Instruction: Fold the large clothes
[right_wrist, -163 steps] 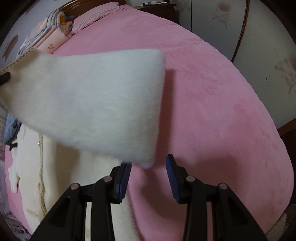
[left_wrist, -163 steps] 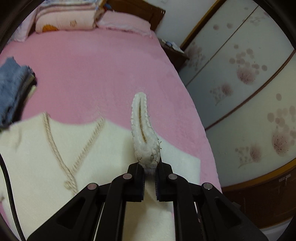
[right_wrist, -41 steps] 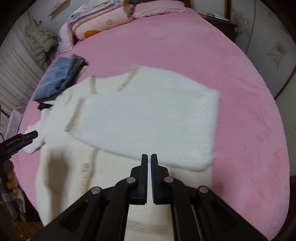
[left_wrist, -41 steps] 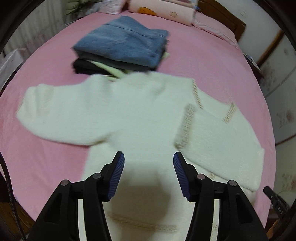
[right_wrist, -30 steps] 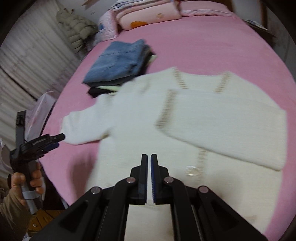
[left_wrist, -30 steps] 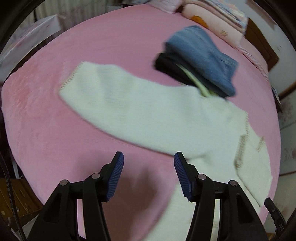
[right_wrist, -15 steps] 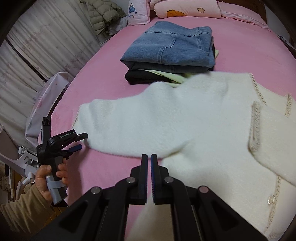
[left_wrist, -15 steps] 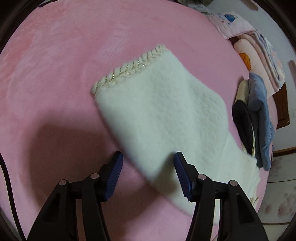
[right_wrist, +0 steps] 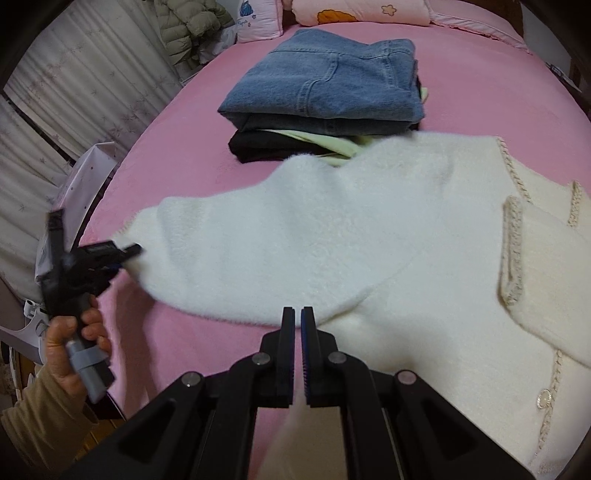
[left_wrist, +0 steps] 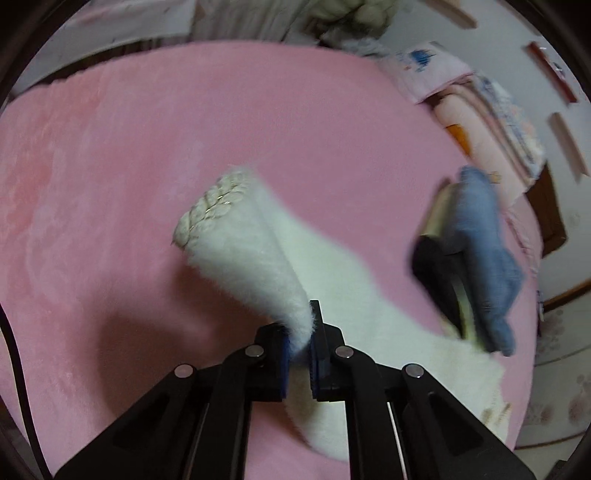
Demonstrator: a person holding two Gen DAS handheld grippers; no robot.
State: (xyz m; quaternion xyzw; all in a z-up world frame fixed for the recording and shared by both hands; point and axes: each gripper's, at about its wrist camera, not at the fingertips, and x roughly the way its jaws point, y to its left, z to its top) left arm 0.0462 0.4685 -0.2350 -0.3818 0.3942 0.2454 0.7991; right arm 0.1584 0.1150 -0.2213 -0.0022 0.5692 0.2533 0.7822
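Note:
A fluffy cream cardigan (right_wrist: 369,240) lies spread on the pink bed (right_wrist: 184,147). Its right sleeve (right_wrist: 546,266) is folded across the front. The left sleeve (left_wrist: 240,251) stretches out to the side, and its braided cuff (left_wrist: 210,210) curls up off the bed. My left gripper (left_wrist: 299,332) is shut on that sleeve's edge just behind the cuff. In the right wrist view the left gripper (right_wrist: 122,254) shows at the sleeve's tip, held by a hand (right_wrist: 74,336). My right gripper (right_wrist: 298,317) is shut with nothing in it, over the sleeve's lower edge near the armpit.
A stack of folded clothes (right_wrist: 332,99) with blue jeans on top sits just beyond the cardigan's shoulder, also visible as the stack (left_wrist: 476,258). Pillows (right_wrist: 362,11) lie at the bed's head. The bed's left edge and a curtain (right_wrist: 74,92) are close to the left gripper.
The left gripper was open over the flat sleeve; now it has shut on the sleeve's edge and the cuff has lifted and curled. The right gripper swung left across the cardigan, then held still.

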